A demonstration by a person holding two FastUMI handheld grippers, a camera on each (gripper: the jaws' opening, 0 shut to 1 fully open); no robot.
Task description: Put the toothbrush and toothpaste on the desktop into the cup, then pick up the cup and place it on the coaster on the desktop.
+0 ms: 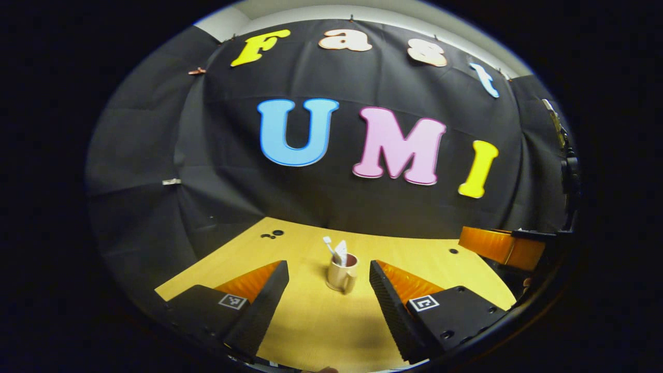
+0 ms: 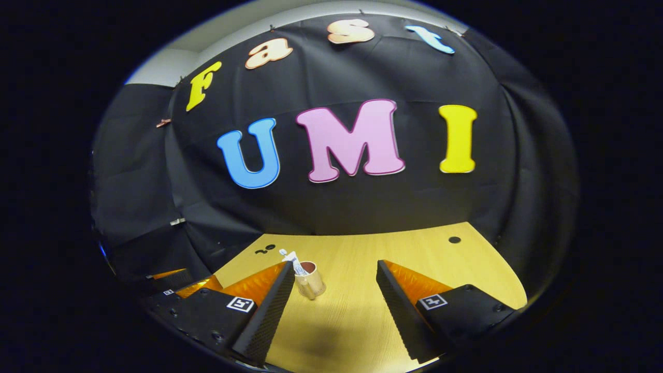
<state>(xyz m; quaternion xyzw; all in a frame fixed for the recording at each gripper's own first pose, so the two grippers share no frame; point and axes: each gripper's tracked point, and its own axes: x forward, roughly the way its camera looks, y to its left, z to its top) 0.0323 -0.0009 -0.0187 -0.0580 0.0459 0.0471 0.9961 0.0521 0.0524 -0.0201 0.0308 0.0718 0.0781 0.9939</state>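
A cream cup (image 1: 342, 275) with a handle stands upright on the wooden desktop (image 1: 321, 321). A white toothbrush (image 1: 328, 244) and a white toothpaste tube (image 1: 341, 252) stick out of it. My left gripper (image 1: 328, 267) is open and short of the cup, which shows between its fingers without touching them. In the right gripper view the cup (image 2: 310, 283) stands ahead at the left, just beyond the left finger, with the toothbrush (image 2: 284, 253) and toothpaste (image 2: 298, 266) in it. My right gripper (image 2: 335, 266) is open with nothing between its fingers.
The black cloth wall closes off the back of the desktop. Small dark holes (image 1: 274, 234) mark the wood at the far left, and another hole (image 2: 454, 240) at the far right. The right gripper (image 1: 501, 246) shows at the left gripper view's right edge.
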